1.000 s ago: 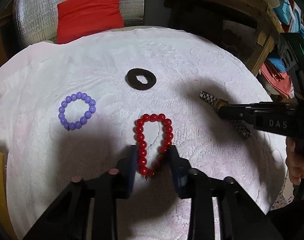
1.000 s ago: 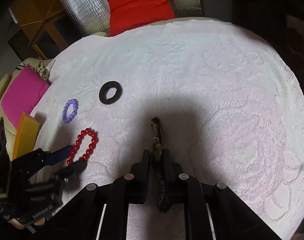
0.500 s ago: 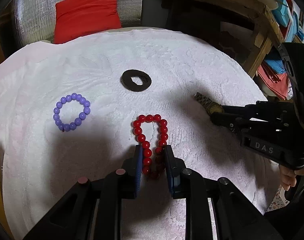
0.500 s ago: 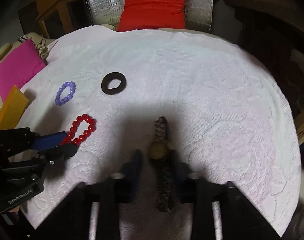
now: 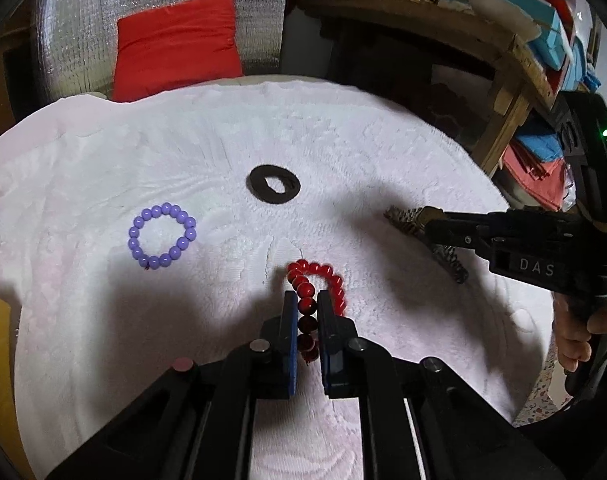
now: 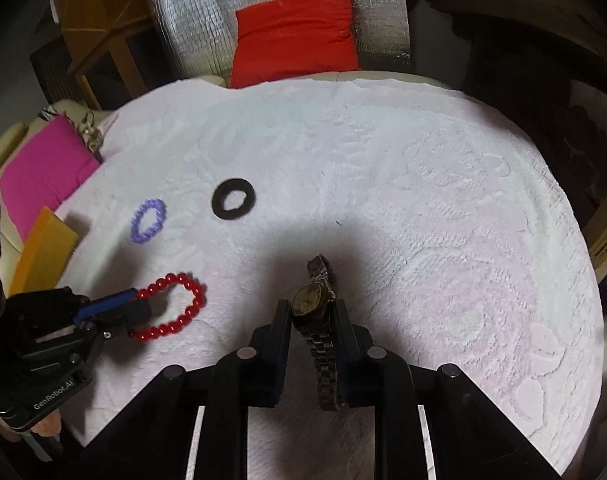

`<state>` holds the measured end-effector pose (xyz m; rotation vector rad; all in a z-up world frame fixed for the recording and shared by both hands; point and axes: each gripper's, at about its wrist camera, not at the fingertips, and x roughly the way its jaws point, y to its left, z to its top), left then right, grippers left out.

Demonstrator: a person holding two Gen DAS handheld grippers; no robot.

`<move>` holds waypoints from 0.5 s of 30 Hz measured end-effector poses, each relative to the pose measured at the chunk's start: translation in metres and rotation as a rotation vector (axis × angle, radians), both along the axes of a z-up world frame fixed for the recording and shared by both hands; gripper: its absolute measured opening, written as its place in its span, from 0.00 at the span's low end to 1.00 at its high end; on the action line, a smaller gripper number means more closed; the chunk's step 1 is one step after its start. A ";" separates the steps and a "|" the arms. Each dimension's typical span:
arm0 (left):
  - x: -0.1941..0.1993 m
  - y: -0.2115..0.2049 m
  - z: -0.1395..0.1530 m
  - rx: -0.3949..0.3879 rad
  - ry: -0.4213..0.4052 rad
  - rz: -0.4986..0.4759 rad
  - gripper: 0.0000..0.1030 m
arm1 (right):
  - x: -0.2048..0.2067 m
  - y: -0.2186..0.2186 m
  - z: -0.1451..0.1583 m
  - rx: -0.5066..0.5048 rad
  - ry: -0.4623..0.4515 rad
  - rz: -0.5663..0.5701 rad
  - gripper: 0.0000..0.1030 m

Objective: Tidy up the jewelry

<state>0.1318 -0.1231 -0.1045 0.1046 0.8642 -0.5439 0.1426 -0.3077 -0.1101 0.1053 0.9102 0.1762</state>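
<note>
On the white cloth point(image 5: 383, 140), left gripper point(image 5: 307, 300) has pinched the red beads point(image 5: 303, 292); right gripper point(image 6: 313, 308) seems clamped on the watch point(image 6: 308, 299). Purple beads point(image 5: 161, 236) and black ring point(image 5: 274, 189) lie untouched; sorting has barely started.

My left gripper point(image 5: 306, 304) is matte black, with blue pads on the inner faces of its two fingers point(image 5: 289, 320) and round silver and pink screw caps along the linkage behind them. Seen beside the red cushion's side of the cloth, its body carries white "GenRobot.AI" lettering. My right gripper point(image 6: 312, 312) is all black, with silver screw caps; its housing bears white "DAS" lettering and a small green light. A bare hand point(image 5: 575, 332) grips its handle.
</note>
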 end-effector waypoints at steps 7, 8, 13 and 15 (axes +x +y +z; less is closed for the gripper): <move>-0.022 0.022 0.022 -0.044 -0.059 0.036 0.09 | -0.019 0.002 0.015 0.057 -0.031 0.006 0.21; -0.026 0.027 0.024 -0.051 -0.061 0.052 0.09 | -0.021 0.003 0.017 0.056 -0.035 0.009 0.21; -0.044 0.048 0.034 -0.061 -0.089 0.108 0.09 | -0.033 0.015 0.028 0.065 -0.065 0.033 0.21; -0.053 0.058 0.042 -0.075 -0.102 0.126 0.09 | -0.038 0.022 0.033 0.073 -0.081 0.050 0.21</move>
